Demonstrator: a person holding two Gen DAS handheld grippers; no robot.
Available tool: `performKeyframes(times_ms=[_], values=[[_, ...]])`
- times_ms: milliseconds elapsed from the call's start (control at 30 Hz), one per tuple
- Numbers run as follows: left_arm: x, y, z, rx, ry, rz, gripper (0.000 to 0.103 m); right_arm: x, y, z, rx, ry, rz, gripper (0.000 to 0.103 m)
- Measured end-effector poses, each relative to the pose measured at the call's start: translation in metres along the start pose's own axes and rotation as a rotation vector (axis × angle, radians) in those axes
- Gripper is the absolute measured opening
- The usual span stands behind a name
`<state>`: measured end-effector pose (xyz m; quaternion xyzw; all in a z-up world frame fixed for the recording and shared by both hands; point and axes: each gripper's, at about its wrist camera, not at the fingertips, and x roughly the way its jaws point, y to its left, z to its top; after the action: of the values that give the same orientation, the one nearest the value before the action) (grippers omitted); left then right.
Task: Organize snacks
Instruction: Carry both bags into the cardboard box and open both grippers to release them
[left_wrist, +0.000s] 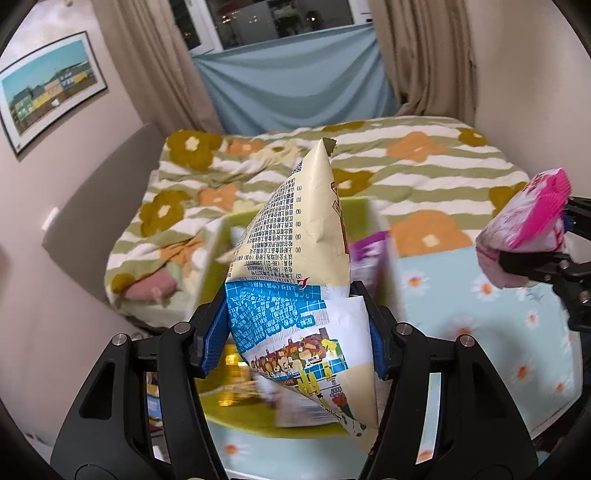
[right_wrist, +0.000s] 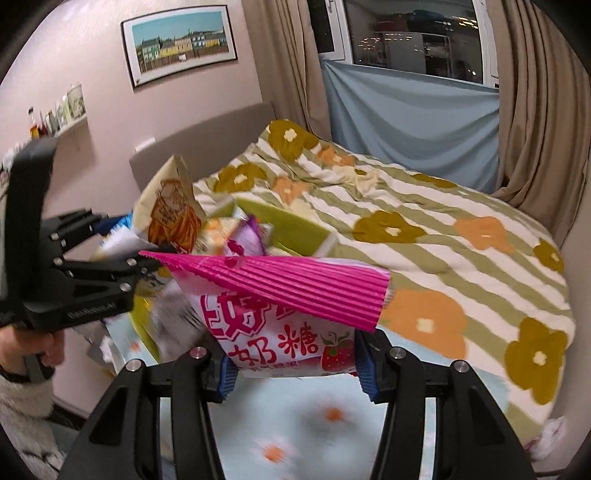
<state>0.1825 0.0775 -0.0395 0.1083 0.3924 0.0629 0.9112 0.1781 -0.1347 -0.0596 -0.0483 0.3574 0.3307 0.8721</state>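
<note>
My left gripper (left_wrist: 295, 328) is shut on a cream and blue snack bag (left_wrist: 299, 266), held upright above a green box (left_wrist: 258, 413) with several snack packets inside. My right gripper (right_wrist: 291, 365) is shut on a pink and white strawberry candy bag (right_wrist: 280, 317). That pink bag shows at the right edge of the left wrist view (left_wrist: 524, 229). The cream bag (right_wrist: 173, 206) and left gripper (right_wrist: 122, 266) show at the left of the right wrist view, over the green box (right_wrist: 295, 225). A purple packet (left_wrist: 369, 254) stands in the box.
The box sits on a light blue flowered cloth (left_wrist: 461, 306) at the foot of a bed with a green striped flowered quilt (right_wrist: 443, 229). A wall (left_wrist: 55, 295) runs along the left. Curtains and a window are behind the bed.
</note>
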Motion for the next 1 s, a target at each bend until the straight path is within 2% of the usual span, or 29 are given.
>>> performKeyframes(times_ms=[167, 300, 367, 467, 500, 633, 767, 1000], values=[[0.035, 0.051, -0.014, 0.011, 0.061, 0.009, 0.06, 0.03, 0.037, 0.021, 0.086, -0.003, 0.001, 0.048], [0.069, 0.072, -0.034, 0.042, 0.119, -0.028, 0.06, 0.053, 0.058, 0.032, 0.152, 0.011, -0.018, 0.048], [0.082, 0.077, -0.041, 0.051, 0.14, -0.054, 0.064, 0.062, 0.067, 0.034, 0.182, 0.017, -0.032, 0.048], [0.097, 0.082, -0.05, 0.065, 0.17, -0.142, 0.098, 0.073, 0.076, 0.036, 0.225, 0.021, -0.063, 0.048], [0.097, 0.084, -0.054, 0.071, 0.164, -0.168, 0.103, 0.076, 0.078, 0.035, 0.242, 0.023, -0.071, 0.048], [0.091, 0.093, -0.06, 0.091, 0.139, -0.211, 0.103, 0.082, 0.087, 0.033, 0.301, 0.032, -0.101, 0.048], [0.08, 0.105, -0.062, 0.075, 0.105, -0.264, 0.103, 0.089, 0.098, 0.038, 0.307, 0.045, -0.12, 0.048], [0.066, 0.118, -0.065, 0.047, 0.09, -0.248, 0.103, 0.106, 0.111, 0.059, 0.274, 0.057, -0.102, 0.048]])
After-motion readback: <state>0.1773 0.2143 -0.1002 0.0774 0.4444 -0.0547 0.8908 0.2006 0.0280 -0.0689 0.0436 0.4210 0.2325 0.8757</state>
